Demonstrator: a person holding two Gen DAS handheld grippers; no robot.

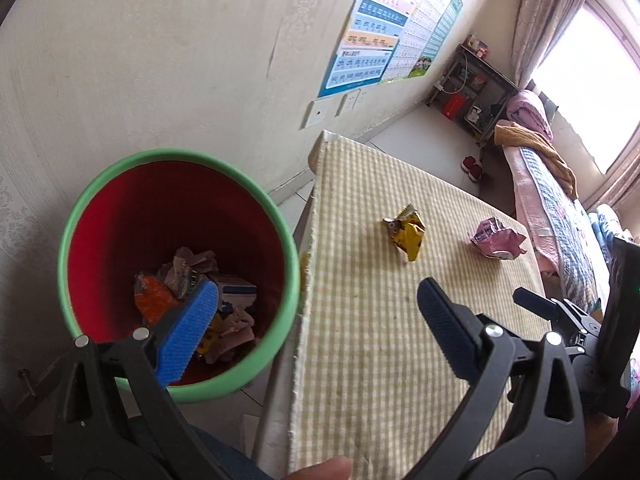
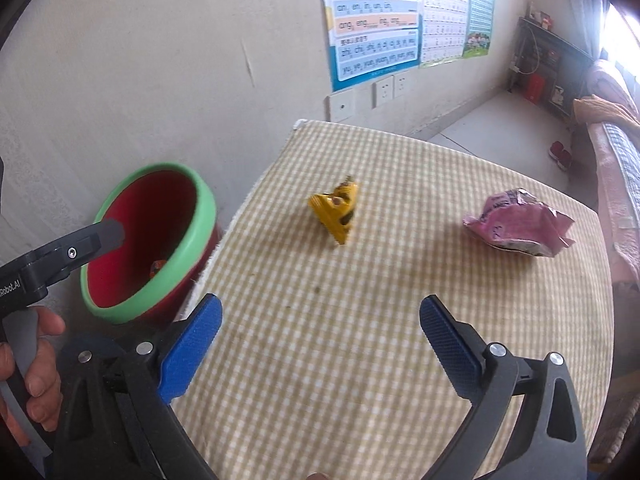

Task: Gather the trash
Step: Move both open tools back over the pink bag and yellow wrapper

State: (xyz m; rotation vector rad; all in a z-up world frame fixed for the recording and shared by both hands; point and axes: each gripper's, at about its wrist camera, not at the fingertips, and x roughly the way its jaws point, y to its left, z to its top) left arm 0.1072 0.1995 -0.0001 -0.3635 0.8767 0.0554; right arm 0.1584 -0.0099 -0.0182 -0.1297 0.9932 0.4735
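In the left wrist view, our left gripper (image 1: pixel 316 320) holds its fingers spread wide with nothing between them; its left pad (image 1: pixel 188 332) hangs over the mouth of the bin (image 1: pixel 180 392), its right pad (image 1: pixel 448 332) over the checked tablecloth (image 1: pixel 360 360). The bin, red inside with a green rim, stands just left of the table edge and already holds crumpled wrappers (image 1: pixel 200 300). Farther out on the cloth lie a yellow wrapper (image 1: pixel 406 232) and, to its right and well apart, a pink wrapper (image 1: pixel 496 238). In the right wrist view, our right gripper (image 2: pixel 320 344) is likewise released, fingers apart and bare, above the near part of the cloth. The yellow wrapper (image 2: pixel 336 212) sits ahead near the middle of the cloth, the pink wrapper (image 2: pixel 520 226) at the far right. The bin (image 2: pixel 192 232) stands at the left, the left gripper's finger (image 2: pixel 108 234) reaching over its rim.
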